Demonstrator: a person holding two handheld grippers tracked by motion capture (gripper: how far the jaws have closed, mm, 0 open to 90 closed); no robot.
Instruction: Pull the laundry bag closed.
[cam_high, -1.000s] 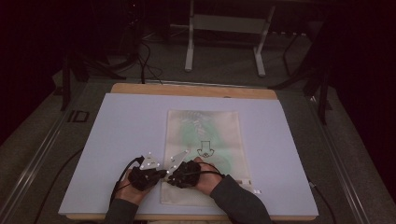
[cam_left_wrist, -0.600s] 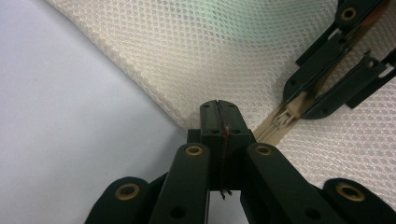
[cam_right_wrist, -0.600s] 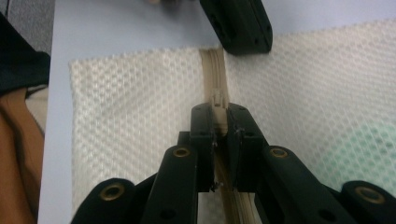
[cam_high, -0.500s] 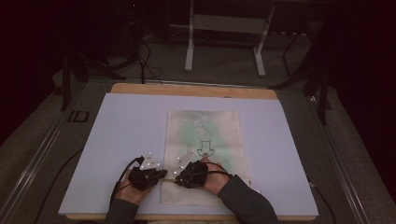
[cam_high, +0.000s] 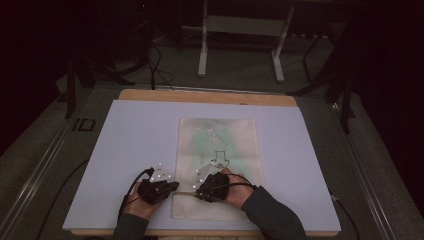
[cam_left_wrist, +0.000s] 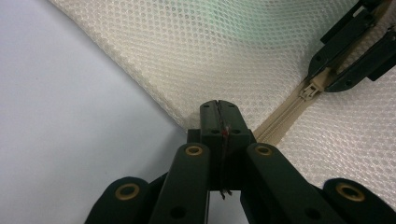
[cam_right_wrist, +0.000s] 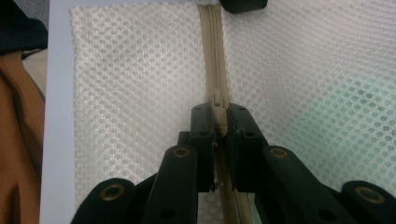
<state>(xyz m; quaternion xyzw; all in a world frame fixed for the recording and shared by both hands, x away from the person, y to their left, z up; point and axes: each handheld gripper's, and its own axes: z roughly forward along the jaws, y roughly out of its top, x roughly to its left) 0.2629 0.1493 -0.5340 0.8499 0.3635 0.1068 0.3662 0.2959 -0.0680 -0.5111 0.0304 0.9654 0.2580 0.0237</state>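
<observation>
A cream mesh bag (cam_high: 217, 145) with a greenish item inside lies flat on the white board (cam_high: 125, 150). A beige zipper (cam_right_wrist: 212, 56) runs across its near end. My left gripper (cam_high: 175, 186) is shut, pinching the bag's left edge (cam_left_wrist: 187, 116) where the zipper tape (cam_left_wrist: 280, 123) ends. My right gripper (cam_high: 197, 189) is a short way along the zipper to the right, shut on the zipper pull (cam_right_wrist: 218, 116). In the left gripper view the right gripper's jaws (cam_left_wrist: 348, 51) hold the slider (cam_left_wrist: 312, 88).
The board rests on a wooden table whose edge (cam_high: 210, 95) shows at the back. Beyond it on the dark floor are cables (cam_high: 155, 65) and a white stand's legs (cam_high: 202, 55). A sleeve (cam_right_wrist: 18, 140) lies at the left of the right gripper view.
My right gripper has slid a little to the right along the zipper with the pull in its jaws, away from my left gripper. The left gripper has stayed put.
</observation>
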